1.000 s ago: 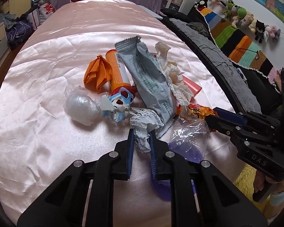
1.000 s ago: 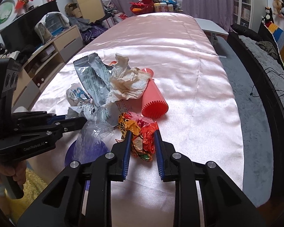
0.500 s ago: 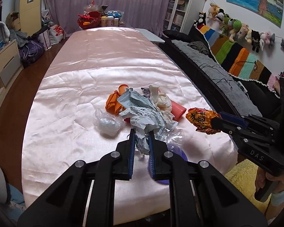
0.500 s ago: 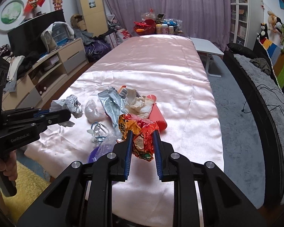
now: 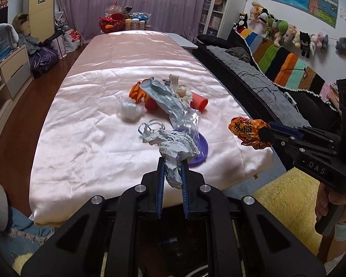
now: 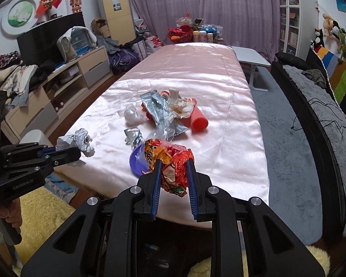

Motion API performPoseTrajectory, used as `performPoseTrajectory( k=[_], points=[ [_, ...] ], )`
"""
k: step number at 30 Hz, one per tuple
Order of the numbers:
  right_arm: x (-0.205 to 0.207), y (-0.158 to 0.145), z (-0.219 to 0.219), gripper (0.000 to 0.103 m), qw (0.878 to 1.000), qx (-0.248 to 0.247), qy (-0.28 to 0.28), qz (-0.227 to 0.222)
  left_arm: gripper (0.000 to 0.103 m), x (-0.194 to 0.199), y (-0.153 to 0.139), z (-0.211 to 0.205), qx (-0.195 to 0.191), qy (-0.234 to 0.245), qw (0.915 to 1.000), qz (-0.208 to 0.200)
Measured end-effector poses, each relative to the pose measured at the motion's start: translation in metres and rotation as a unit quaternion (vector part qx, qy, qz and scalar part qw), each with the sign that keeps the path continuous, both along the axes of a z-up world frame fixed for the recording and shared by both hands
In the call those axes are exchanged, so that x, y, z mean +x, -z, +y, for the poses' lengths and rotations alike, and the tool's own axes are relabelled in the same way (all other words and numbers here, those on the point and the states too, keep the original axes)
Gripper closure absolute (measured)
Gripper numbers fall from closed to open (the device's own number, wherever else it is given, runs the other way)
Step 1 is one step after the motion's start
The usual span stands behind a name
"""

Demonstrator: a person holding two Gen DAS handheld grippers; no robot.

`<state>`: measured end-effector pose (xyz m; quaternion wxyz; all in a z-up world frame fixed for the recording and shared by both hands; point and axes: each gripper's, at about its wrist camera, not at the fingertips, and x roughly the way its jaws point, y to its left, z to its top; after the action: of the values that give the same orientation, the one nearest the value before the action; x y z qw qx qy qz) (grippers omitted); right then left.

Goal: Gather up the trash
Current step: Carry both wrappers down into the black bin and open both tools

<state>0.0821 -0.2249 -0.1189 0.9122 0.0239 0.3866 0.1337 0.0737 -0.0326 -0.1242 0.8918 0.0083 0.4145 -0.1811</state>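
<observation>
Both of your grippers have pulled back and up from the pile since a second ago; the table now sits well below and ahead of them. Your left gripper is clamped on a crumpled white printed wrapper, held in the air over the near table edge. Your right gripper is clamped on a crumpled orange-red foil wrapper, also lifted, near the right side of the near edge. On the pink cloth the remaining trash lies mid-table: a grey foil packet, an orange scrap, a red ribbed tube, a clear plastic ball to the left, and a purple dish nearest you, possibly under clear film. A yellow rug lies on the floor at near right.
</observation>
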Motion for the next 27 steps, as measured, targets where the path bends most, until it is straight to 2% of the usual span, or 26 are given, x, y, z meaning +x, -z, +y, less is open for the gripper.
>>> performPoseTrajectory(
  k=[13,17,23,27],
  points=[
    [-0.046,0.045,0.014,0.08,0.998,0.002,-0.015,0.058,0.091,-0.052,0.052,0.001,0.01,0.005,0.9981,0.061],
    [-0.05,0.064,0.014,0.08,0.996,0.003,-0.01,0.086,0.091,-0.057,0.075,-0.004,0.016,0.01,0.9961,0.086],
    [-0.047,0.096,0.016,0.08,0.991,0.008,-0.009,0.133,0.09,-0.058,0.12,-0.007,0.003,0.005,0.9901,0.14],
    [-0.049,0.117,0.019,0.08,0.987,0.01,-0.012,0.16,0.09,-0.059,0.132,-0.011,0.006,0.012,0.9881,0.153]
  ],
)
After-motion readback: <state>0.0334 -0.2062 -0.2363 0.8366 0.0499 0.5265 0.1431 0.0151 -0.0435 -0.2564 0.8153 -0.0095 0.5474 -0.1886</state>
